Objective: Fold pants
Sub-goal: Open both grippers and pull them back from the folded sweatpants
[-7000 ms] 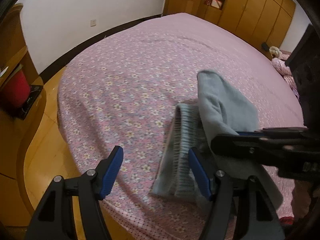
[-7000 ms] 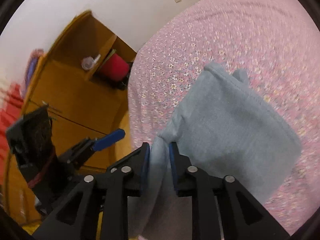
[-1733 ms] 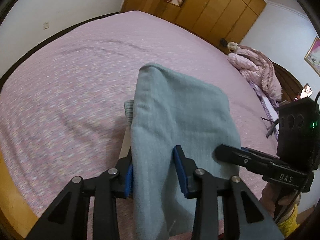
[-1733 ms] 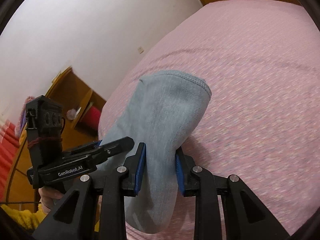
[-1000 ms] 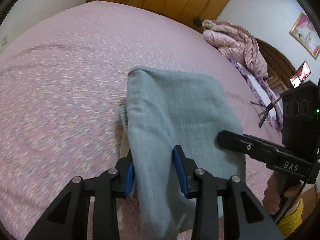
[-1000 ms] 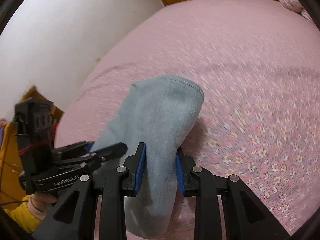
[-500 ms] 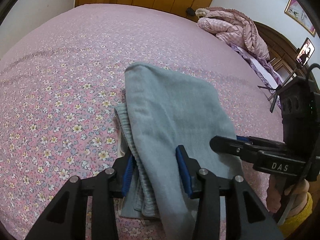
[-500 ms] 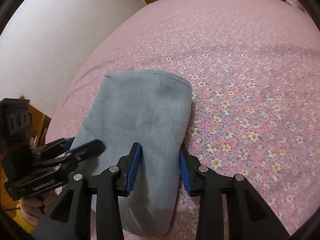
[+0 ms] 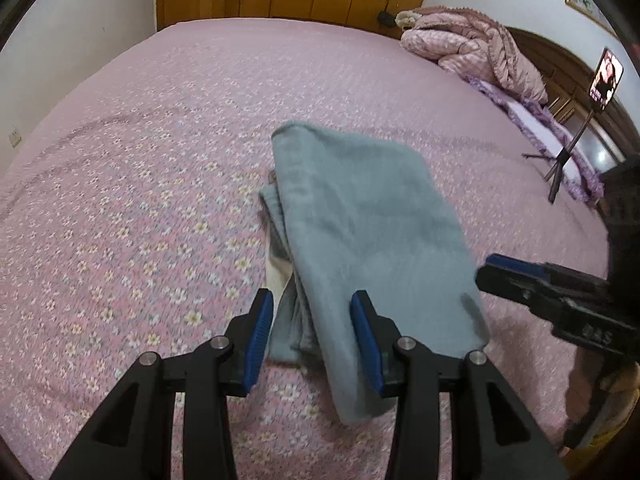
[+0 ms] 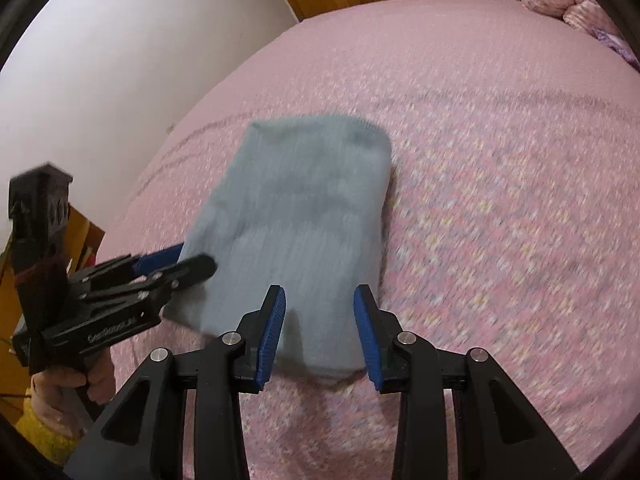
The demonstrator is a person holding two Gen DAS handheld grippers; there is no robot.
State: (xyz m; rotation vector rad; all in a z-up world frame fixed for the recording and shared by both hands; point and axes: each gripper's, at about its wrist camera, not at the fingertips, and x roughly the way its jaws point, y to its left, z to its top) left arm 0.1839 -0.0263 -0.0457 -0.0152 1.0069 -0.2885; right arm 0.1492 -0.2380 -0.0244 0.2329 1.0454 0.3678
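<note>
Both tongs stand parted around the folded grey pants (image 9: 360, 216) lying near the bed's (image 9: 120, 160) near edge: left tongs (image 9: 312, 332) straddle its near end without pressing, right tongs (image 10: 320, 330) likewise. Only the left view shows stacked layers at the pants' side; only the right view shows a hand (image 10: 72, 384) gripping the left handle, angled downward.

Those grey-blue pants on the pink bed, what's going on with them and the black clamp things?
A person is folding soft grey-blue pants on a pink flowered bedspread, using a black hand-held gripper with blue pads in each hand. The pants lie folded into a compact bundle. The left gripper and right gripper each straddle its near edge with jaws apart, not pinching the cloth.
</note>
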